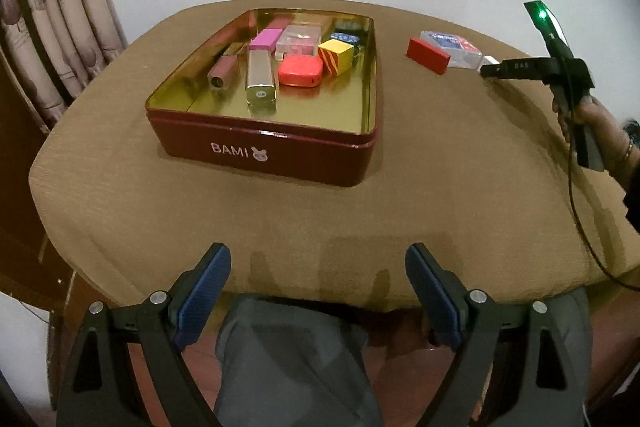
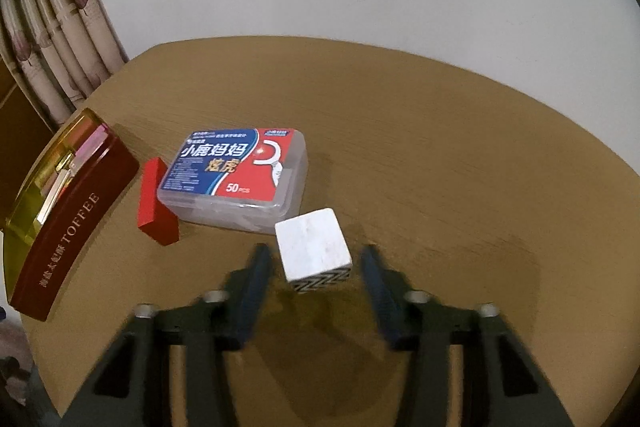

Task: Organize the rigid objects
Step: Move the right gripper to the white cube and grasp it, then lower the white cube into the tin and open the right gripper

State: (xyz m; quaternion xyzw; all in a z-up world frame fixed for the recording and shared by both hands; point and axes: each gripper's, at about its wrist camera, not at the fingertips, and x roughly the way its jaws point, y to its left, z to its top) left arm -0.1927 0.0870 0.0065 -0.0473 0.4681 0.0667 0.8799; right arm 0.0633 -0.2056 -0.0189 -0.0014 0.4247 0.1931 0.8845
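A dark red tin with a gold inside holds several small boxes, among them a red case and a yellow cube. To its right on the cloth lie a red box, a clear floss-pick box and a white cube. My left gripper is open and empty at the table's near edge. My right gripper is open, its fingers either side of the white cube, not touching it. The floss-pick box, red box and tin lie to its left.
The table is covered in tan cloth. A curtain hangs at the back left and a white wall stands behind. A cable trails from the right gripper over the table's right edge.
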